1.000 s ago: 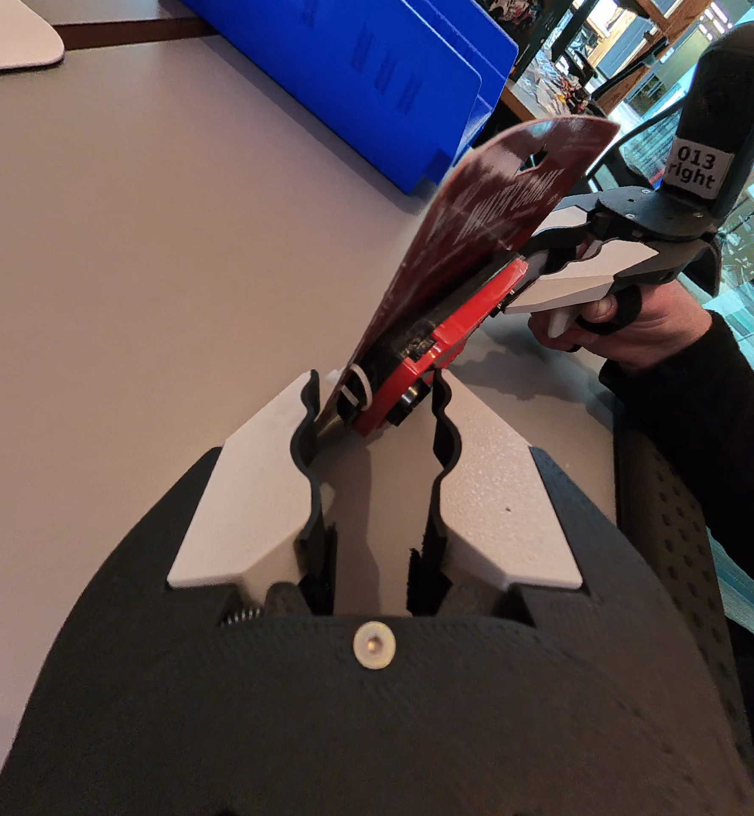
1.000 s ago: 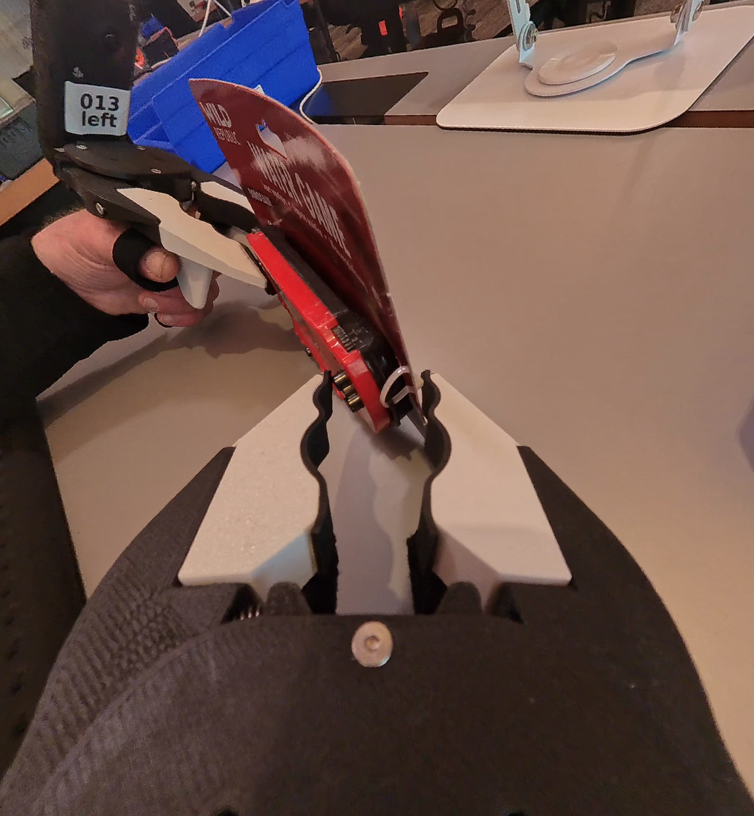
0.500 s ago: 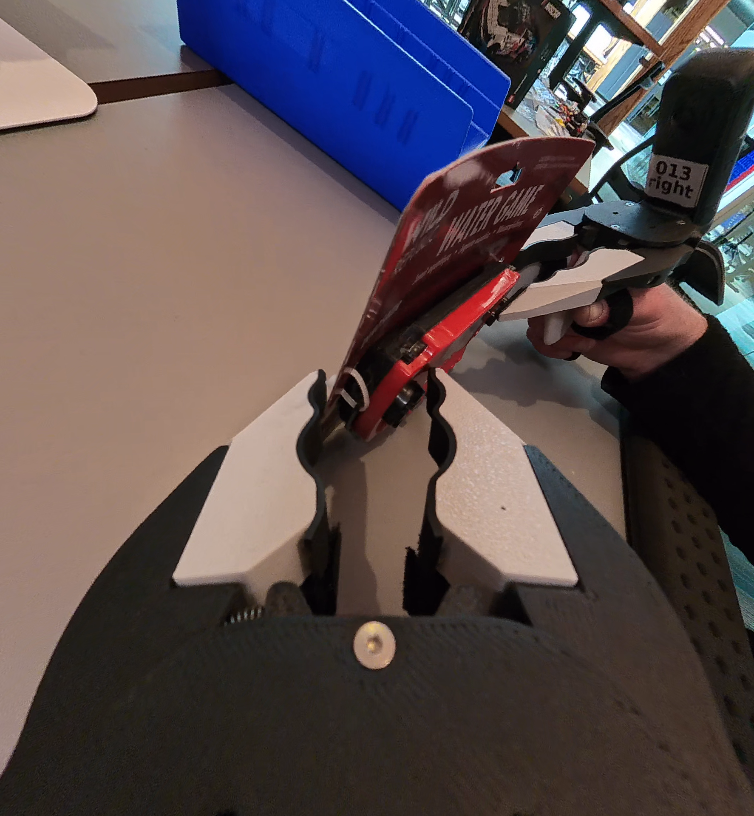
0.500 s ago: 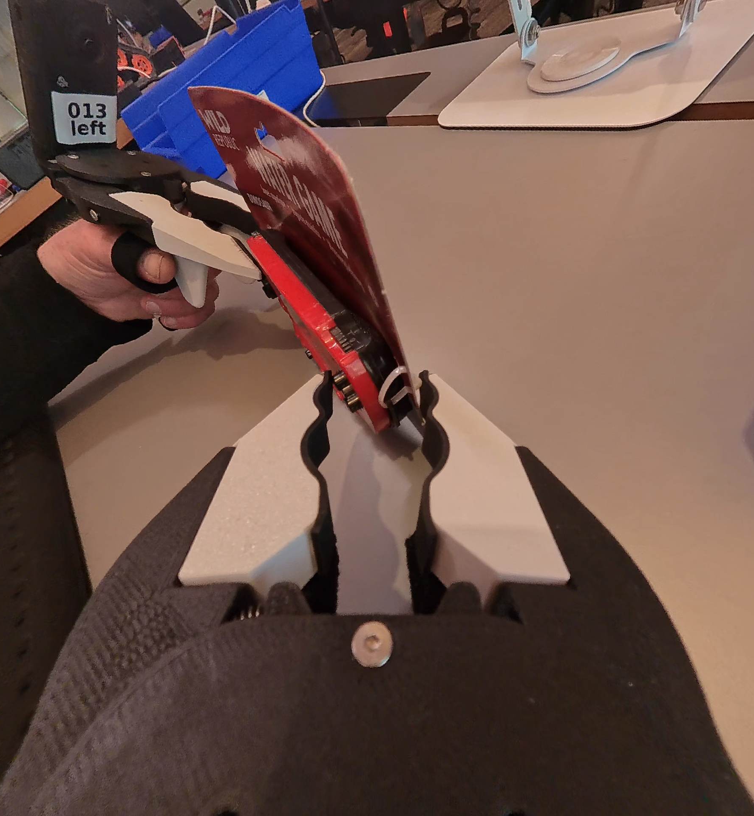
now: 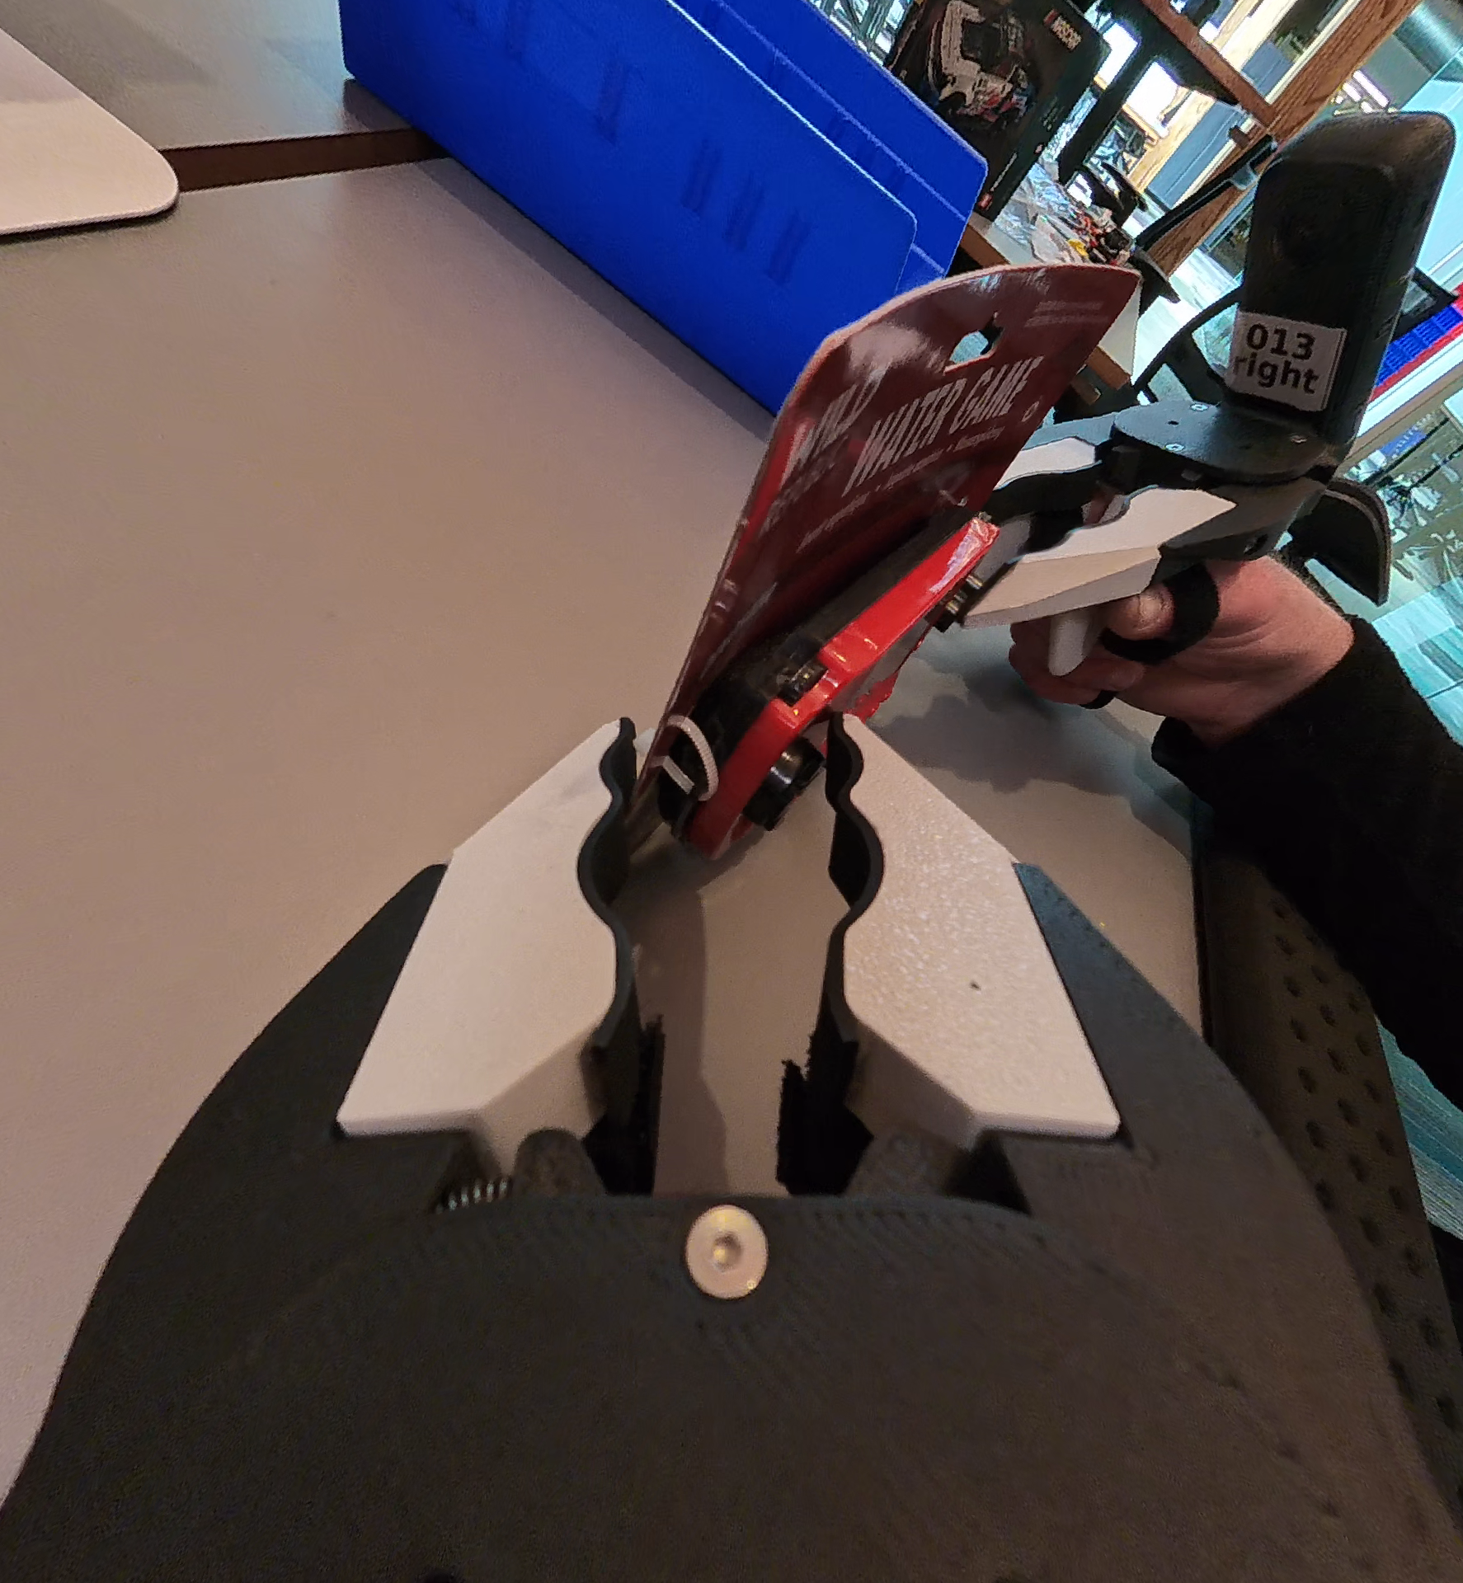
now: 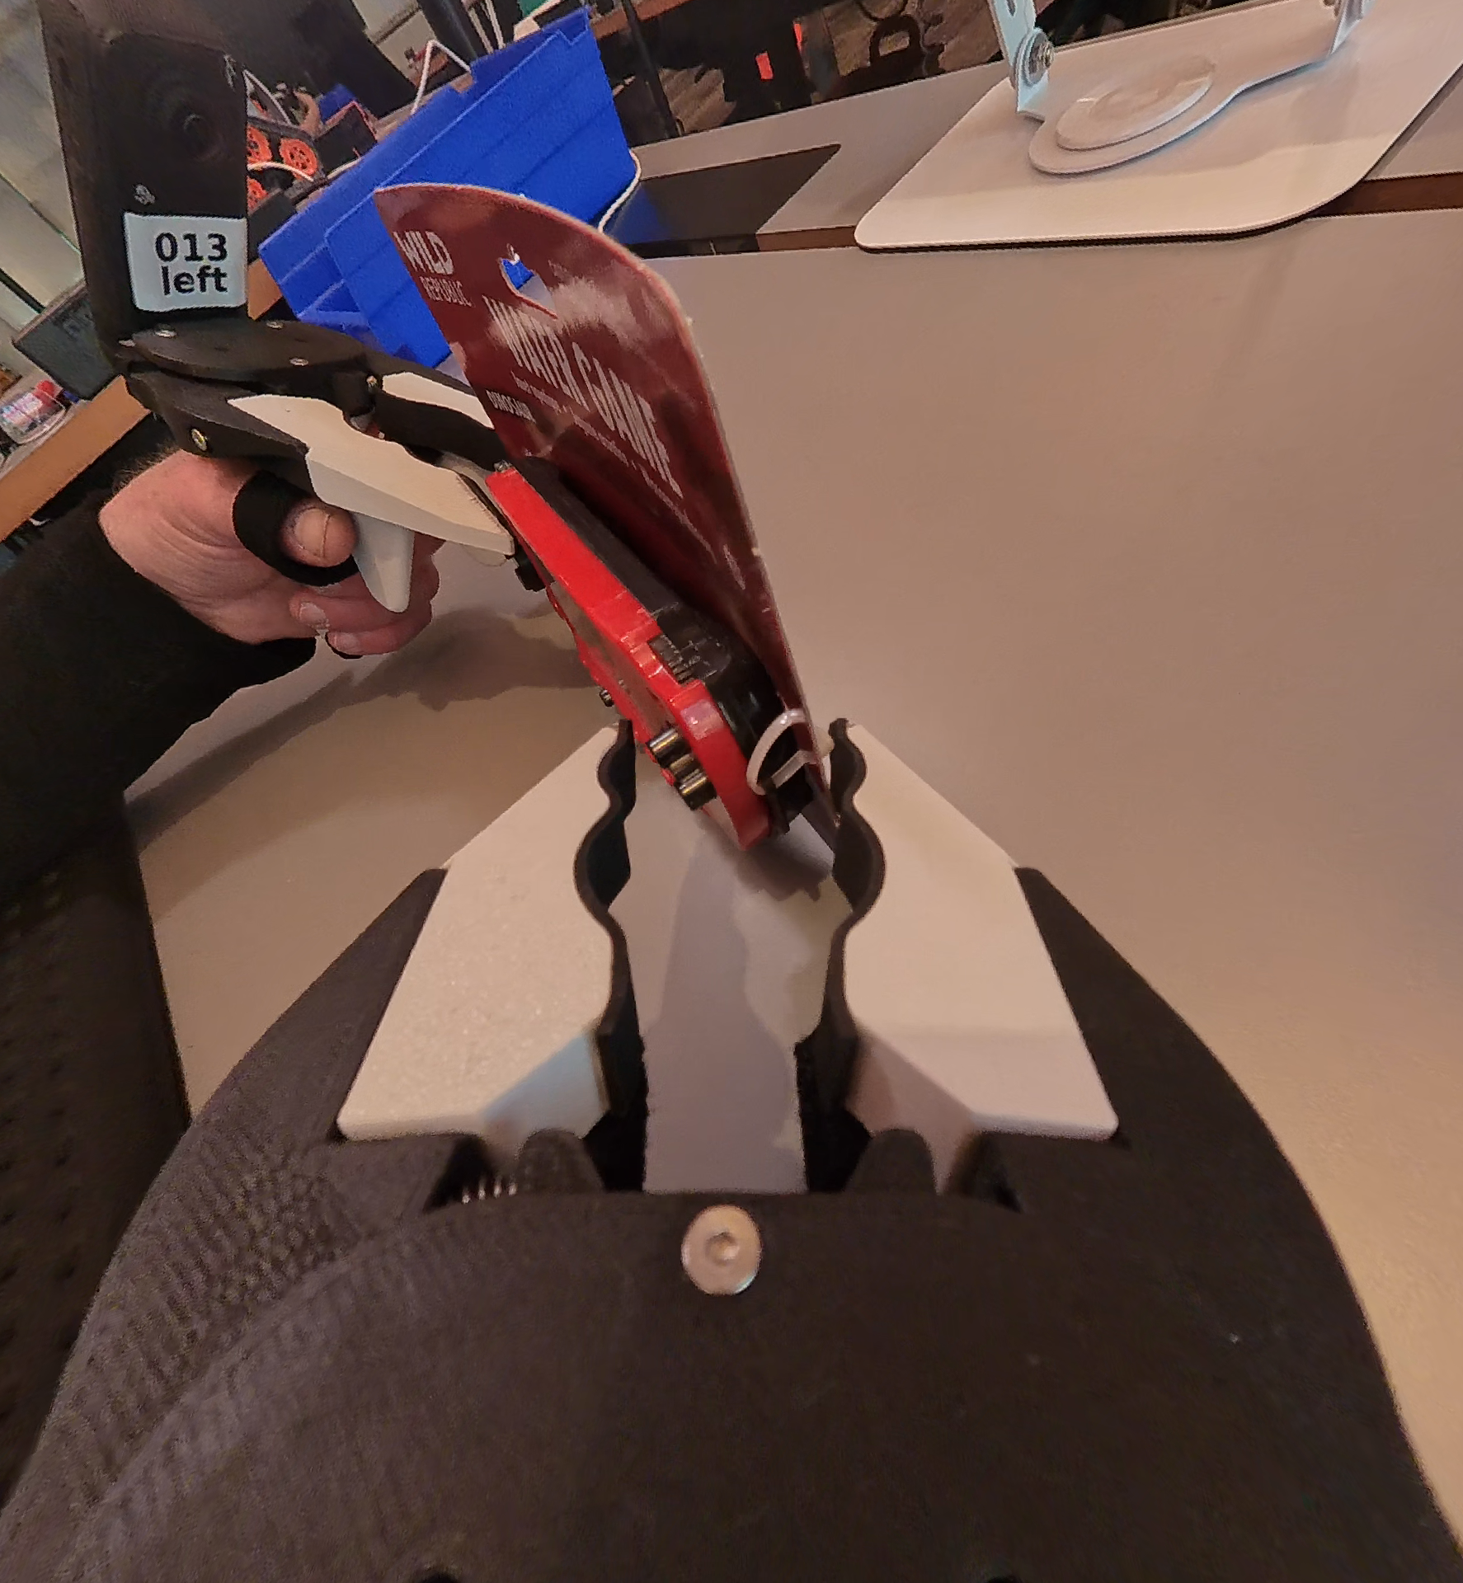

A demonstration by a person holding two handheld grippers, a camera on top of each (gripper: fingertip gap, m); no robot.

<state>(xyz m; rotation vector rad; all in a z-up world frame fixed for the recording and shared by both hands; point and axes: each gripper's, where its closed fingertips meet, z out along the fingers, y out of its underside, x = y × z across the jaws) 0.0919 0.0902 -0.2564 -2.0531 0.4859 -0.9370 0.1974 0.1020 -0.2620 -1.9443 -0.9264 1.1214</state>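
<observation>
A red hand-held toy point(image 5: 882, 634) tied with a white zip tie to a dark red printed card point(image 5: 908, 445) hangs tilted above the grey table point(image 5: 282, 514), held between both grippers. My left gripper point(image 5: 728, 754) is shut on the toy's near end, one finger on the card and the other on the red body. The right gripper point(image 5: 981, 570) grips the far end. In the right wrist view, my right gripper point(image 6: 728, 754) is shut on its end of the toy point(image 6: 617, 617) and card point(image 6: 608, 411), and the left gripper point(image 6: 488, 505) holds the opposite end.
Blue plastic bins point(image 5: 668, 171) stand at the back of the table and also show in the right wrist view point(image 6: 488, 197). A white stand base point(image 6: 1139, 163) lies at the far edge. A black perforated chair point(image 5: 1311, 1071) is by the table's near side. A hand point(image 5: 1182, 651) holds each gripper.
The toy and card have turned between the grippers, so the card's printed face shows more in the left wrist view. Both grippers have kept their hold.
</observation>
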